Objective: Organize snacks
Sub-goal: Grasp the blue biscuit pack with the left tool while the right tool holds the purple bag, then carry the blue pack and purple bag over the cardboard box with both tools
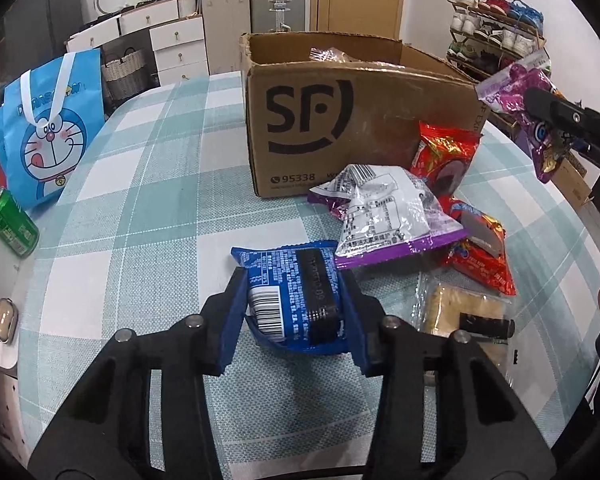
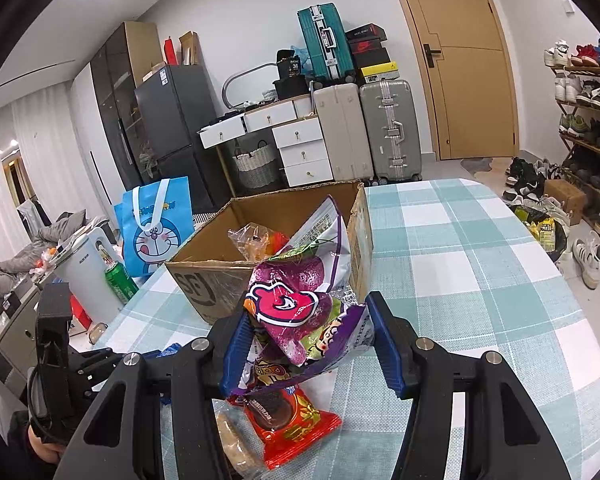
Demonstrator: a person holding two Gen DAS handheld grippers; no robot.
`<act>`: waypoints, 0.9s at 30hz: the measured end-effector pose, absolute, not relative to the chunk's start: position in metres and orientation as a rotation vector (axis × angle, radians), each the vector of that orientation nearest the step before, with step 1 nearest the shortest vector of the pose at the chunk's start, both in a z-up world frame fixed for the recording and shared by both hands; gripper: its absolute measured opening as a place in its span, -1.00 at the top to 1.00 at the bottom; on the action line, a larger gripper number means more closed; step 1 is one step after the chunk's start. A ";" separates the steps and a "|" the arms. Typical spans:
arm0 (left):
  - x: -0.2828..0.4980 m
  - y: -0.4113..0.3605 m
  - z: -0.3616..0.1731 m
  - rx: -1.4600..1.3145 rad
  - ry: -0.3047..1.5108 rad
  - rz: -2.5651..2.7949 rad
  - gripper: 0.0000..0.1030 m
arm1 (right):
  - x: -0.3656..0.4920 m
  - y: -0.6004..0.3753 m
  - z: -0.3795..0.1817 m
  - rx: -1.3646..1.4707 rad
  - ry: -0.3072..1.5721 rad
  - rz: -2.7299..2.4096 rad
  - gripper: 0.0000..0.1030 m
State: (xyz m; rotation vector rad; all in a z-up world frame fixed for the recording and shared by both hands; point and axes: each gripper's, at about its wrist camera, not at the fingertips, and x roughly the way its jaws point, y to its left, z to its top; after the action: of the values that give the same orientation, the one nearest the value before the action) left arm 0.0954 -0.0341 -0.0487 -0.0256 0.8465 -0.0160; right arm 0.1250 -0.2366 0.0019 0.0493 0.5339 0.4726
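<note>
My left gripper (image 1: 296, 304) is shut on a blue snack packet (image 1: 292, 280) that rests on the checked tablecloth (image 1: 160, 200). My right gripper (image 2: 308, 332) is shut on a purple snack bag (image 2: 296, 300), held in the air beside the open cardboard box's (image 2: 204, 280) near corner. The left wrist view shows that bag (image 1: 516, 88) at the upper right, above the box (image 1: 340, 120). A clear orange packet (image 2: 256, 240) lies inside the box. On the table in front of the box lie a white and purple bag (image 1: 388, 216), red packets (image 1: 484, 256) and a clear cracker packet (image 1: 460, 308).
A blue cartoon tote bag (image 1: 48, 132) and a green can (image 1: 12, 224) stand at the table's left edge, with a small beige case (image 1: 4, 316) nearby. Suitcases, drawers and a shoe rack (image 2: 588, 100) stand beyond the table.
</note>
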 end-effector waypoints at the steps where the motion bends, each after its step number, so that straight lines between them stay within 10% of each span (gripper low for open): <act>1: 0.095 -0.033 -0.048 -0.027 0.845 -0.016 0.20 | 0.125 -0.236 0.002 0.049 0.534 0.472 -0.08; 27: 0.071 -0.029 0.000 -0.075 0.670 -0.015 0.20 | 0.122 -0.235 0.007 0.039 0.520 0.493 -0.08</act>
State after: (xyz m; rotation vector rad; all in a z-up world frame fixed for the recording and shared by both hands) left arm 0.0711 -0.0287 0.0005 -0.0745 0.6698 -0.0151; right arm 0.1216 -0.2355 0.0067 0.0392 0.5202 0.4934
